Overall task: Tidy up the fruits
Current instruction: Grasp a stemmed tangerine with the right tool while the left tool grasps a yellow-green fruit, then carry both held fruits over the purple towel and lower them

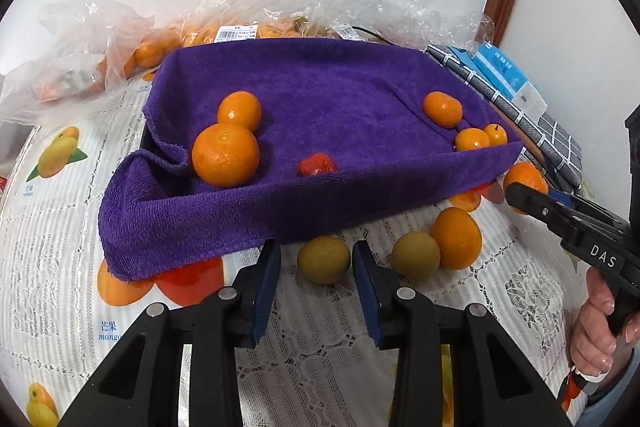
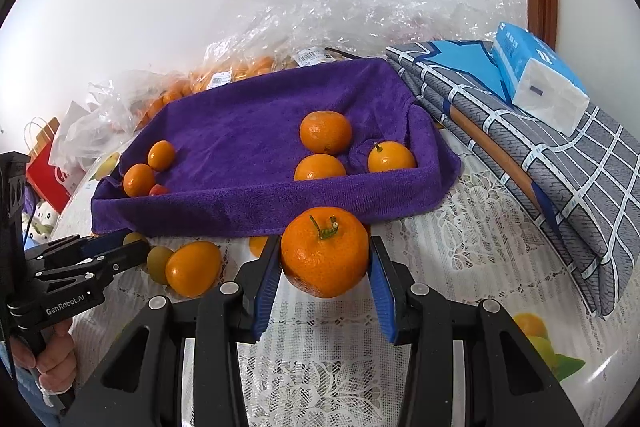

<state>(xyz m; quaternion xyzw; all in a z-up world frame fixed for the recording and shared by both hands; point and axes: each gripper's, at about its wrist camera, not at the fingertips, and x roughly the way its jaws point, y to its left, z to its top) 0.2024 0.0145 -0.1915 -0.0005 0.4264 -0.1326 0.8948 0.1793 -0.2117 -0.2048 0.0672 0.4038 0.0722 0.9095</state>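
Note:
A purple towel-lined tray [image 1: 340, 203] [image 2: 256, 211] holds several oranges [image 1: 225, 155] [image 2: 325, 132] and a small red fruit [image 1: 317, 164]. My left gripper [image 1: 316, 259] is open around a small green-yellow fruit [image 1: 323, 259] on the tablecloth in front of the tray, apart from its pads. A second green fruit [image 1: 415, 254] and an orange [image 1: 456, 238] lie to its right. My right gripper [image 2: 325, 259] is shut on a large stemmed orange [image 2: 325, 251] in front of the tray; it also shows in the left wrist view [image 1: 516, 193].
Clear plastic bags with more oranges [image 1: 160, 47] [image 2: 240, 71] lie behind the tray by the wall. A folded grey checked cloth [image 2: 540, 147] with a tissue pack [image 2: 536, 75] lies to the right. A lace tablecloth [image 2: 460, 227] covers the table.

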